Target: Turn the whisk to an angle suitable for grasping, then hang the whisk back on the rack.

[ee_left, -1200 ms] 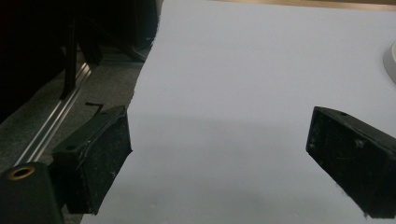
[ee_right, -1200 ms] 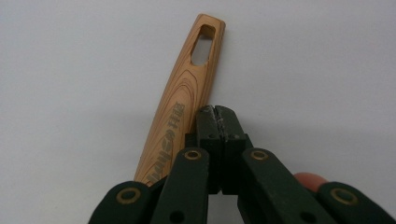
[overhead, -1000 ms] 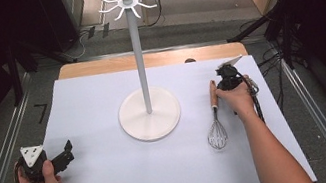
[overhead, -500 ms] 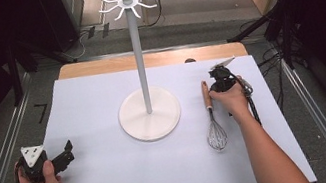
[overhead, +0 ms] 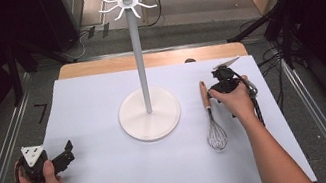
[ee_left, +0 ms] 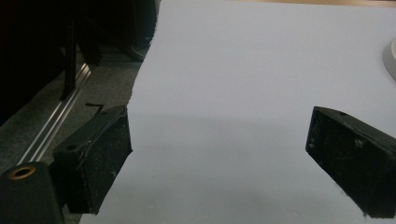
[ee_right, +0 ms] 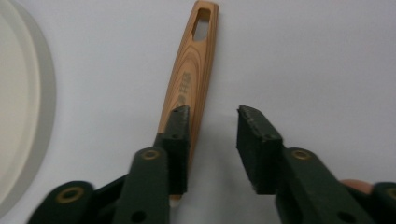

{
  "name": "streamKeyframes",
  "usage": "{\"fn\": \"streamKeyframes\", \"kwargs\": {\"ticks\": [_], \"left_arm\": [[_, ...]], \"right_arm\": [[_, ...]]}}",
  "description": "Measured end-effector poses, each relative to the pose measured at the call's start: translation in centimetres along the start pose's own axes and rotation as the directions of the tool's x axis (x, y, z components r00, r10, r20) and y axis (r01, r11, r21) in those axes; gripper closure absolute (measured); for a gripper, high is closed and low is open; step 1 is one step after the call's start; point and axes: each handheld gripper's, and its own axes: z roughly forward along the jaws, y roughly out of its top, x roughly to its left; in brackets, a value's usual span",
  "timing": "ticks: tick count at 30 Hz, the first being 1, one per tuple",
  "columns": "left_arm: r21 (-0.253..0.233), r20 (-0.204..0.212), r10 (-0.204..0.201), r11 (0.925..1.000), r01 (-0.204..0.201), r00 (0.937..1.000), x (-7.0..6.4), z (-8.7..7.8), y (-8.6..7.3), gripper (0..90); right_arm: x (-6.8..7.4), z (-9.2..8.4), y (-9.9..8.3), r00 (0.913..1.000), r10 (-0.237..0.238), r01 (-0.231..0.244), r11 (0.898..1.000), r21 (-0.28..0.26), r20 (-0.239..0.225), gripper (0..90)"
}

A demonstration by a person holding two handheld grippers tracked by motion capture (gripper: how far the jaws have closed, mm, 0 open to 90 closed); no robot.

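The whisk [overhead: 212, 117] lies flat on the white sheet [overhead: 106, 182] that covers the table, off to the right of the stand's round base [overhead: 149, 113] and not touching it. Its wooden handle [ee_right: 192, 70] points away from the person, wire end toward them — there's a hanging slot at the far tip of the handle.

The right gripper [overhead: 219, 87] sits just beside that handle, the person's hand wrapped around it. Up close in the right gripper view, the right gripper [ee_right: 212, 116] has its jaws parted to a middling gap, and they've just been opening. The handle isn't between them now; one jaw overlaps the edge of the wood and the gap itself shows only bare white sheet. Whether that jaw actually rests on the handle I can't tell.

The stand is a tall white pole with a ring of hooks [overhead: 126, 0] on top, roughly mid-table.

Way over at the near left corner, well apart from all that, the left gripper [overhead: 63, 157] rests low in the other hand. Its jaws stand wide apart in the left gripper view [ee_left: 219, 140] — nothing between them but sheet.
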Motion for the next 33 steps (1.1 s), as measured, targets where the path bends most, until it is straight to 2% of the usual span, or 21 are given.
{"fn": "streamKeyframes", "kwargs": {"ticks": [2,3,4,7,10,12,13,14,16,19,23,25,33], "left_arm": [[0.000,0.000,0.001,1.0000,-0.001,1.0000,0.0,0.0,0.0,7.6],[0.000,0.000,0.001,1.0000,-0.001,1.0000,0.0,0.0,0.0,7.5],[0.000,-0.001,-0.002,1.0000,0.002,1.0000,0.0,0.0,0.0,7.5],[0.001,-0.001,-0.001,1.0000,0.001,1.0000,0.0,0.0,0.0,7.5],[0.001,-0.004,0.002,1.0000,-0.002,1.0000,0.0,0.0,0.0,7.5],[0.001,-0.005,0.003,1.0000,-0.003,1.0000,0.0,0.0,0.0,7.6],[-0.001,-0.003,0.002,1.0000,-0.002,1.0000,0.0,0.0,0.0,7.6],[-0.001,-0.002,0.000,1.0000,0.000,1.0000,0.0,0.0,0.0,7.6],[-0.002,-0.003,0.000,1.0000,0.000,1.0000,0.0,0.0,0.0,7.6],[0.000,-0.003,0.002,1.0000,-0.002,1.0000,0.0,0.0,0.0,7.6],[0.004,-0.006,0.003,1.0000,-0.003,1.0000,0.0,0.0,0.0,7.6],[0.013,-0.007,0.000,0.9999,0.000,1.0000,0.0,0.1,0.1,7.6],[0.002,-0.012,0.007,1.0000,-0.007,0.9999,-0.1,0.0,0.0,7.6]], "right_arm": [[0.0,-0.3,-0.3,0.9996,0.003,-0.002,1.000,0.031,-0.027,53.4],[0.0,-0.3,-0.3,0.9996,0.003,-0.002,1.000,0.031,-0.027,53.4],[0.1,-0.6,-0.7,1.0000,-0.001,0.001,0.999,0.049,-0.008,49.6],[0.0,-0.9,-1.2,0.9994,0.020,-0.018,0.997,0.071,-0.029,43.1],[0.3,-1.3,-1.7,0.9995,0.024,-0.023,0.997,0.079,-0.020,36.4],[0.3,-1.4,-1.9,0.9993,0.021,-0.018,0.996,0.090,-0.031,37.1],[0.5,-1.6,-2.3,0.9978,0.042,-0.036,0.994,0.108,-0.051,37.2],[0.6,-1.5,-2.5,0.9981,0.032,-0.026,0.994,0.107,-0.053,37.0],[0.9,-1.5,-2.9,0.9986,0.026,-0.021,0.993,0.118,-0.045,35.6],[1.3,-1.5,-3.3,0.9994,0.024,-0.021,0.992,0.125,-0.026,39.4],[1.7,-1.4,-3.8,0.9989,0.047,-0.046,0.990,0.137,-0.005,42.4],[1.7,-1.4,-3.9,0.9990,0.043,-0.042,0.989,0.144,-0.007,44.1],[2.2,-1.7,-4.1,0.9982,0.060,-0.059,0.984,0.168,0.002,51.3]]}}
